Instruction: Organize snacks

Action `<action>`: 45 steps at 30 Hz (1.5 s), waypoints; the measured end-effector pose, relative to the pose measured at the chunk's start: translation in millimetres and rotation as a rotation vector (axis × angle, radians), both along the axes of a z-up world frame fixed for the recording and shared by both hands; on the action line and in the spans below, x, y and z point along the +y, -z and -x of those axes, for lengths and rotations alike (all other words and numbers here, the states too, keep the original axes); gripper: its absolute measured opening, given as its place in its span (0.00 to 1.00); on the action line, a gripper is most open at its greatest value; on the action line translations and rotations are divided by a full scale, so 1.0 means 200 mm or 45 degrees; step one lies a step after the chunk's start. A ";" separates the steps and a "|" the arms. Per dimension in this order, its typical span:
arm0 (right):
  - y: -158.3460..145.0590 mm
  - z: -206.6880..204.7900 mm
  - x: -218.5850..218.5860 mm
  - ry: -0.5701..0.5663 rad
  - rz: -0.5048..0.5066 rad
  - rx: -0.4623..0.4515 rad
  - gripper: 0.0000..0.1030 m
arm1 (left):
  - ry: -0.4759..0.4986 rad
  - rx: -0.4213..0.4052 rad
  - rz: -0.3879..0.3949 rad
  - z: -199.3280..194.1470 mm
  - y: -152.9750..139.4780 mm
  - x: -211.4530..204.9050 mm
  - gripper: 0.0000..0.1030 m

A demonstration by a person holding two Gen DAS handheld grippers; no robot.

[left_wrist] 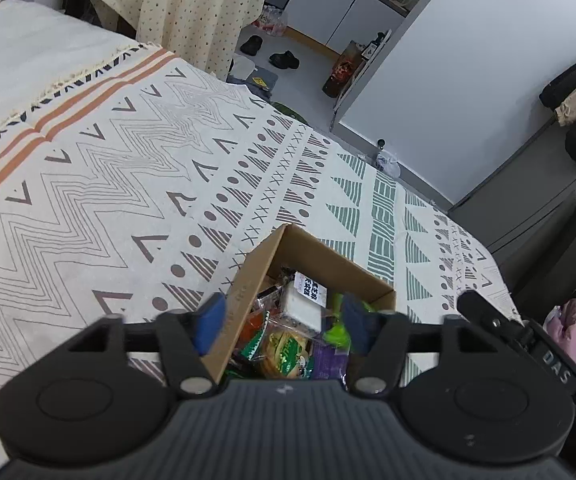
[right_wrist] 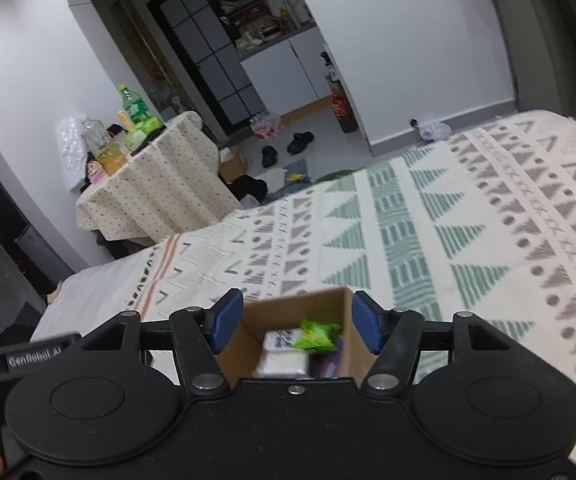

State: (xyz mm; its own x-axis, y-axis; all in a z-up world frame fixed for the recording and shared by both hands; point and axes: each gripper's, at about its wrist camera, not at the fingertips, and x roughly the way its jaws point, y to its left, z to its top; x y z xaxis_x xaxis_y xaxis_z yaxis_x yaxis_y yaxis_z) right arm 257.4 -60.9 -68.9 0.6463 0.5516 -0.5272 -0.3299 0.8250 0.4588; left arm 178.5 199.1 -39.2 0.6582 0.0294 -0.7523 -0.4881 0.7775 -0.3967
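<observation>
The left gripper [left_wrist: 284, 326], "DAS" legible at its edge, hangs half open and empty above a brown cardboard box [left_wrist: 256, 276] of snack packets on the patterned bedspread [left_wrist: 88, 184]. The right gripper [right_wrist: 295, 327], marked "GenRobot.AI", gapes emptily; a blurred green packet [right_wrist: 315, 335], perhaps falling, sits between its pads.

One cardboard box [left_wrist: 367, 276], one patterned blanket [left_wrist: 108, 168], two black slippers [left_wrist: 284, 59], one green bottle [right_wrist: 134, 106].
</observation>
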 end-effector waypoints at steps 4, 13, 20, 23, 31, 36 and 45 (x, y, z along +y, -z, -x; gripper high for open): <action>0.01 0.05 -0.10 0.031 -0.001 0.021 0.64 | -0.001 0.034 -0.043 0.00 0.00 -0.05 0.81; -0.02 0.18 -0.29 0.085 0.010 0.021 0.78 | 0.111 0.069 -0.101 0.01 -0.02 -0.24 0.90; -0.06 0.28 -0.42 0.107 0.015 0.020 0.84 | 0.188 0.071 -0.147 0.07 -0.08 -0.41 0.90; -0.08 0.33 -0.46 0.111 0.021 0.010 0.88 | 0.221 0.064 -0.188 0.11 -0.11 -0.48 0.94; -0.14 0.46 -0.56 0.135 0.055 0.002 1.00 | 0.267 0.049 -0.241 0.22 -0.17 -0.58 1.00; -0.19 0.55 -0.62 0.171 0.081 -0.009 1.00 | 0.320 0.026 -0.281 0.29 -0.23 -0.65 1.00; -0.25 0.69 -0.70 0.220 0.130 -0.015 1.00 | 0.401 -0.047 -0.318 0.43 -0.31 -0.74 1.00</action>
